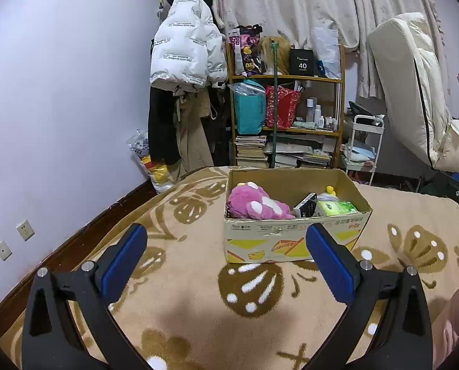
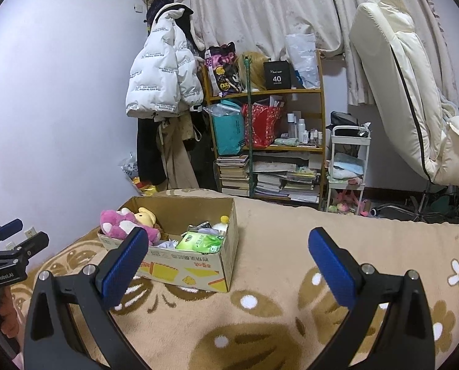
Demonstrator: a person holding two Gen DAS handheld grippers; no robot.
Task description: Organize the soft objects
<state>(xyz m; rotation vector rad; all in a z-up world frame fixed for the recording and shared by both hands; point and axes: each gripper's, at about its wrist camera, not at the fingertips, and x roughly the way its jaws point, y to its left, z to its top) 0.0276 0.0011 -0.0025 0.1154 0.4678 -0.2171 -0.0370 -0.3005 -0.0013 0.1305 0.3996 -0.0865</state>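
Both claws wide open, empty. Left claw (image 1: 226, 237) hovering over the patterned blanket (image 1: 198, 302), aimed straight at the cardboard box (image 1: 291, 243). Right claw (image 2: 226, 240) hovering over the same blanket, box off to its left. Box upright on the bed, open top. Inside: pink plush toy (image 1: 254, 203) at the left end, yellow plush (image 2: 144, 214) tucked against it, green tissue pack (image 1: 337, 207) at the right end, dark packet (image 1: 305, 205) between, small yellow-topped toy (image 1: 330, 190) by the far wall. Blanket around the box bare. Behind: shelf (image 1: 286, 77) with bags and books, white jacket (image 1: 186, 46) hanging.
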